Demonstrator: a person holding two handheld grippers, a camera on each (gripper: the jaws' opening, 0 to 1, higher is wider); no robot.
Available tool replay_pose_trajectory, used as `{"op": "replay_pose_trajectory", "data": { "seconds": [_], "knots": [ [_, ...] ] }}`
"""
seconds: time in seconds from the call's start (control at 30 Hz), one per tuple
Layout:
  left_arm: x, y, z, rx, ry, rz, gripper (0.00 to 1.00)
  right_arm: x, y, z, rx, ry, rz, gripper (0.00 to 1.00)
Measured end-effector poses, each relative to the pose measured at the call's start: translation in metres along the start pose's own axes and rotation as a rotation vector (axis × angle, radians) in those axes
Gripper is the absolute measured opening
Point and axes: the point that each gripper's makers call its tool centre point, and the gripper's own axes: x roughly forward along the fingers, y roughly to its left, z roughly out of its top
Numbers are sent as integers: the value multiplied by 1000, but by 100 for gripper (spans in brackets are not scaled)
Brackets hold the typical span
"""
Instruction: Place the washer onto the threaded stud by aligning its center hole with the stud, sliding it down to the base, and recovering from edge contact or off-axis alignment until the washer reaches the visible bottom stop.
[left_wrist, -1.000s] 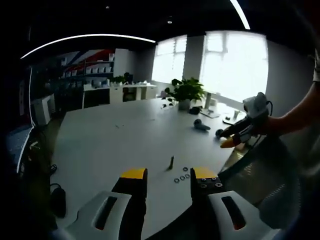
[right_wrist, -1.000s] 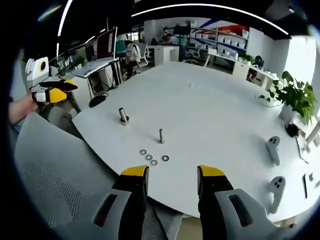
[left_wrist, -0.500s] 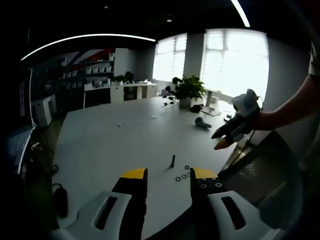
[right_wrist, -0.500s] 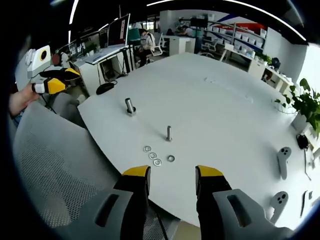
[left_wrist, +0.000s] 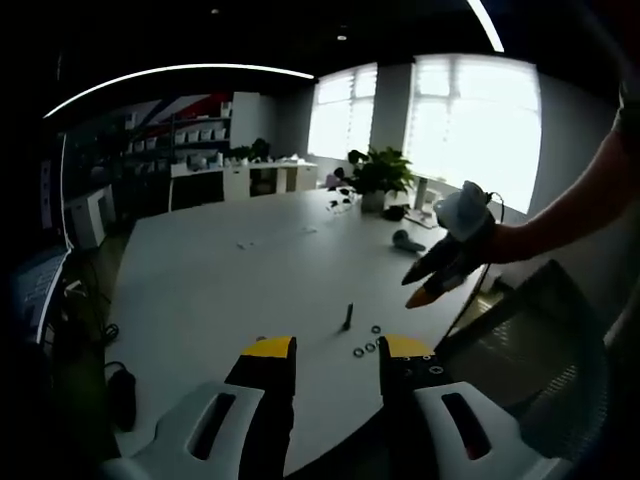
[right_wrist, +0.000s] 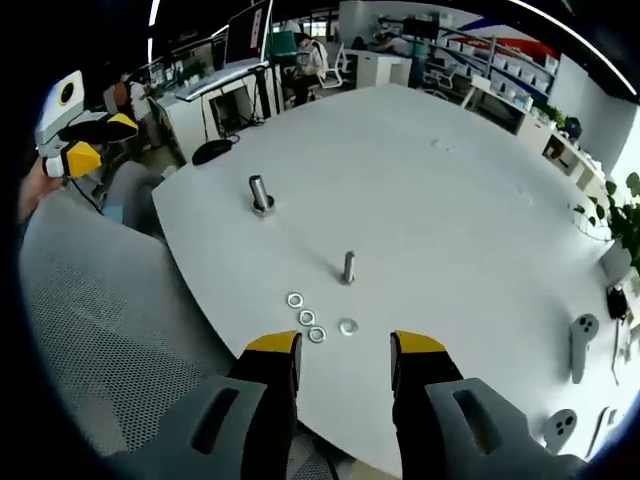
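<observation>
- 4 washers (right_wrist: 316, 318) lie flat on the white table (right_wrist: 450, 220), 3 in a short row and 1 just apart to the side, all near the table's edge closest to the person.
- The threaded stud (right_wrist: 348, 267) stands upright just beyond the washers, its long axis vertical and its shaft bare, so no washer is on it yet.
- A second, thicker upright post (right_wrist: 260, 193) stands farther off, well apart from the stud, and looks to have no part in the task.
- The right gripper (right_wrist: 343, 350) hangs above the table edge with its jaws apart and nothing between them; the washers lie straight ahead of the gap, just beyond the yellow tips.
- The left gripper (left_wrist: 324, 352) also has its jaws spread and empty. In the left gripper view the washers (left_wrist: 366, 346) sit just ahead of its right jaw tip, with the stud (left_wrist: 347, 316) a little beyond.
- Both grippers face the washers from the same table edge; which is nearer cannot be told.
- The coming move calls for a gripper to drop toward a flat washer and take it by the rim, since it lies level on the surface.
</observation>
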Motion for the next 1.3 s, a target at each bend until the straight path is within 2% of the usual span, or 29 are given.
{"op": "replay_pose_trajectory", "data": {
  "seconds": [0.1, 0.17, 0.53, 0.73, 1.0, 1.03, 1.07, 1.17, 1.3],
  "knots": [
    [0, 0, 0, 4, 0, 0, 31, 10, 8, -8, -20, 38, 24, 36],
    [0, 0, -1, 11, 7, 4, 31, 17, 10, -19, -67, 92, 32, 35],
    [1, 1, -5, 28, 29, 15, 31, 48, 25, -52, -129, 213, 95, 29],
    [2, 2, -7, 17, 39, 18, 31, 61, 22, -57, -95, 247, 97, 28],
    [4, -1, -12, 27, 62, 11, 31, 71, 27, -65, -140, 297, 117, 28],
    [4, 0, -12, 25, 63, 11, 31, 71, 25, -67, -170, 314, 110, 27],
    [4, 0, -12, 22, 65, 11, 31, 74, 23, -63, -207, 293, 103, 26],
    [4, 0, -13, 19, 68, 11, 31, 75, 23, -60, -176, 296, 110, 26],
    [5, 0, -13, 19, 70, 8, 31, 78, 26, -56, -222, 305, 119, 26]
  ]
}}
